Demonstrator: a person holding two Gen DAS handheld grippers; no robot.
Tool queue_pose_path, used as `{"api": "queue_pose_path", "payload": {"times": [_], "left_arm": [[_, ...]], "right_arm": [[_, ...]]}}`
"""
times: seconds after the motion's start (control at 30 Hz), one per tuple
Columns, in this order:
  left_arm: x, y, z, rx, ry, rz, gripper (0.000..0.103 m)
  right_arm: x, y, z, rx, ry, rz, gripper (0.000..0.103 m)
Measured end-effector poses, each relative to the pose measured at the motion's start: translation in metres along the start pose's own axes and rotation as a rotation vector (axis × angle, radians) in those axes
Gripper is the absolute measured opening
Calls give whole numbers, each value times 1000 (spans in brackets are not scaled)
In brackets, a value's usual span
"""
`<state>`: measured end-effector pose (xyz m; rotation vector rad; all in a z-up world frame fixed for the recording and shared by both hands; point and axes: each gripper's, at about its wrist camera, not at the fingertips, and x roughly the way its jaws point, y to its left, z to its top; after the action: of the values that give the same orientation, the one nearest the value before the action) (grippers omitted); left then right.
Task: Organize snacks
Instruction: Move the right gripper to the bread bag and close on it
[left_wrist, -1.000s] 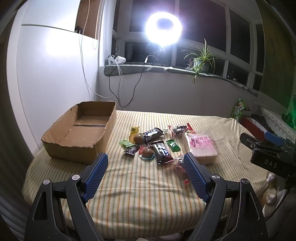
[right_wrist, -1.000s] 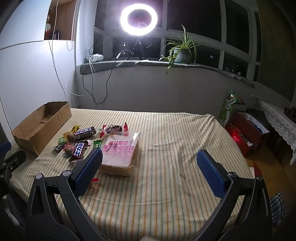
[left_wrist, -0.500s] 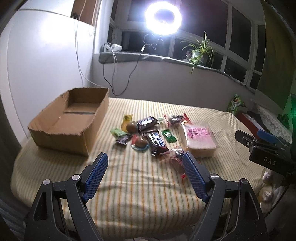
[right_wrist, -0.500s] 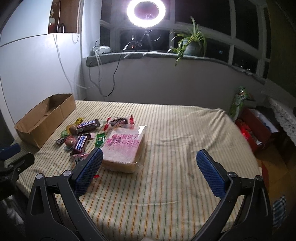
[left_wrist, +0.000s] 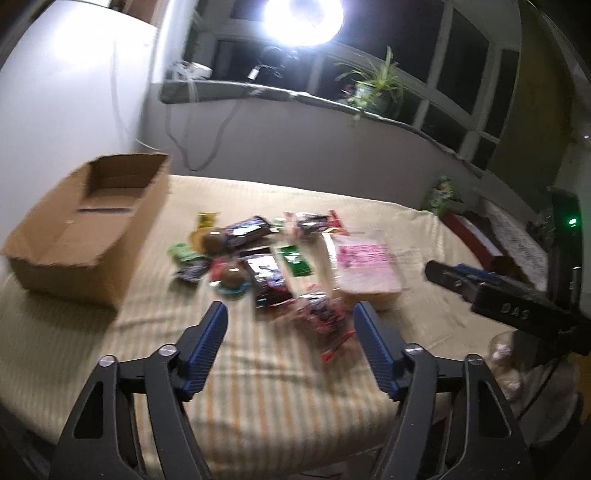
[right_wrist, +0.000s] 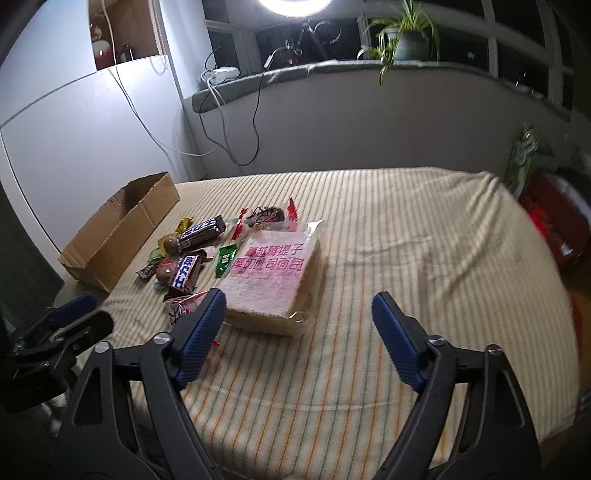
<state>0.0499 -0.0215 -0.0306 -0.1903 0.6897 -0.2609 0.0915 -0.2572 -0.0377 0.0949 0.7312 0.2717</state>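
We bring both empty tools, left tool (left_wrist: 290, 334) and right tool (right_wrist: 299, 321), jaws just narrowing yet open, toward snacks (right_wrist: 192, 254) beside the box (right_wrist: 122, 229) for sorting

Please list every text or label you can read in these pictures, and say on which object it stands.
"DAS": on the right tool's black body, left wrist view.
Pink Chinese print: bagged sliced bread; not surely readable.
White lettering: two dark candy bars; too blurred.
Other small wrappers: too small.

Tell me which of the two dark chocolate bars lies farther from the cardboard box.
The chocolate bar beside the green packet, close to the bagged toast bread; the other bar lies farther back, nearer the box.
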Motion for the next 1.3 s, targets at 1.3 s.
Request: {"api": "queue_pose_path", "payload": {"times": [1.3], "left_arm": [[125, -12, 36, -42, 362, -357, 49]], "right_arm": [[105, -45, 23, 277, 341, 341, 43]]}}
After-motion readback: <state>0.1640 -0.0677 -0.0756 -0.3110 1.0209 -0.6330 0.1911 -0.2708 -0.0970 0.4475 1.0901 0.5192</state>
